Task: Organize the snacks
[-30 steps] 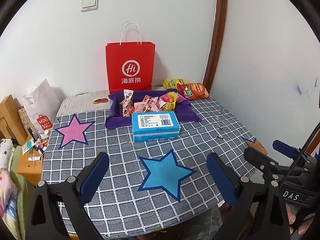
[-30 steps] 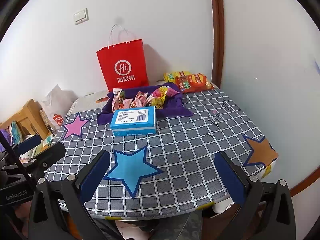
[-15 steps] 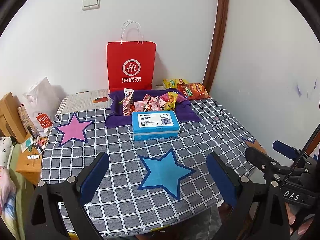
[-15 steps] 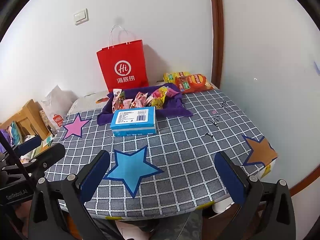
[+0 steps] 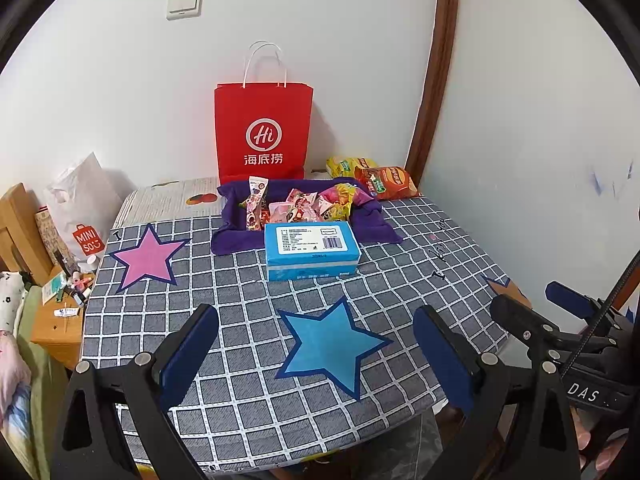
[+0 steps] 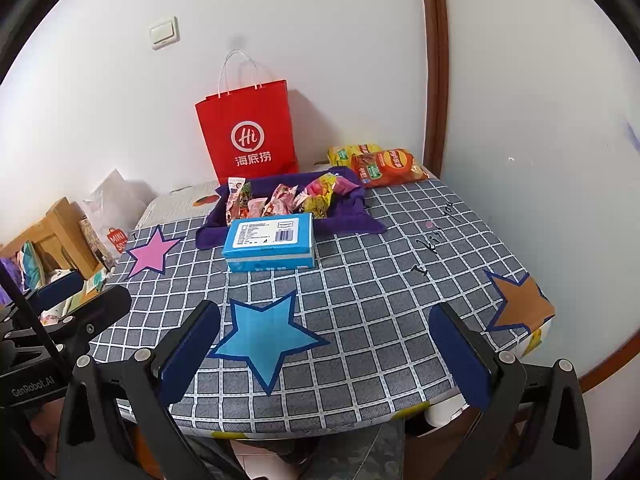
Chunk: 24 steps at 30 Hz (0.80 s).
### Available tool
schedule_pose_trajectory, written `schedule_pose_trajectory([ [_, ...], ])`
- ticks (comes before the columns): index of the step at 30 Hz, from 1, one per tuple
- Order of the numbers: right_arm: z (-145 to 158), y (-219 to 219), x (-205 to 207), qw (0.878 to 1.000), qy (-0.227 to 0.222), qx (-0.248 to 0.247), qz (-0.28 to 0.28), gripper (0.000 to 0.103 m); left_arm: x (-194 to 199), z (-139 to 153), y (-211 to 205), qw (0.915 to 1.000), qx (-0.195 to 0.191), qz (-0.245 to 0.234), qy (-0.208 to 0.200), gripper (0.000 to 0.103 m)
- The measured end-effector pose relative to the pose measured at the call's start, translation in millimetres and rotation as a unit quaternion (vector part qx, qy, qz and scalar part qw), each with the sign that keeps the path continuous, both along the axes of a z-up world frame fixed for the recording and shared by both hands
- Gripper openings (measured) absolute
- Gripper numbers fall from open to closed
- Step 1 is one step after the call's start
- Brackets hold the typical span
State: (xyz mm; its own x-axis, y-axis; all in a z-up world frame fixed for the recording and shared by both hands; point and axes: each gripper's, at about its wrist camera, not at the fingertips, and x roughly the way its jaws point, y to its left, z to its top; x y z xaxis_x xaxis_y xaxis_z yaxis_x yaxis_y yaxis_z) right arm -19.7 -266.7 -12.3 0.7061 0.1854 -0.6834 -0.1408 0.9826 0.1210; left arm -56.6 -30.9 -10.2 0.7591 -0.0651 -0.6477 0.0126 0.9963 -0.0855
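Grey checked cloth covers the table [image 5: 248, 384], w/ 3 stars on it: pink, blue, orange. At the far wall, 1 red paper bag [image 5: 263, 132], upright. In front of it, 1 purple cloth tray [image 5: 368, 224] holding a heap of small snack packets [image 5: 304, 206], pink and yellow, too jumbled to count. 1 blue box [image 5: 310, 250] lies flat, touching the tray's near side. 2 chip bags [image 6: 384, 164], yellow and orange, in the far right corner. My left claw [image 5: 312, 360] and right claw [image 6: 320, 354] both hang spread wide, empty, over the near edge.
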Motion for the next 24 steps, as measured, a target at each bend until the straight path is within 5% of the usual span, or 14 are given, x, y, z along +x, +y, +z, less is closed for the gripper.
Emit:
schedule_pose_trajectory([
  [24, 5.4, 3.0, -6.2, 1.0, -0.01, -0.001, 0.007, 0.103, -2.0, 1.9, -2.2, 1.0, -0.005, 0.006, -0.002, 0.098],
])
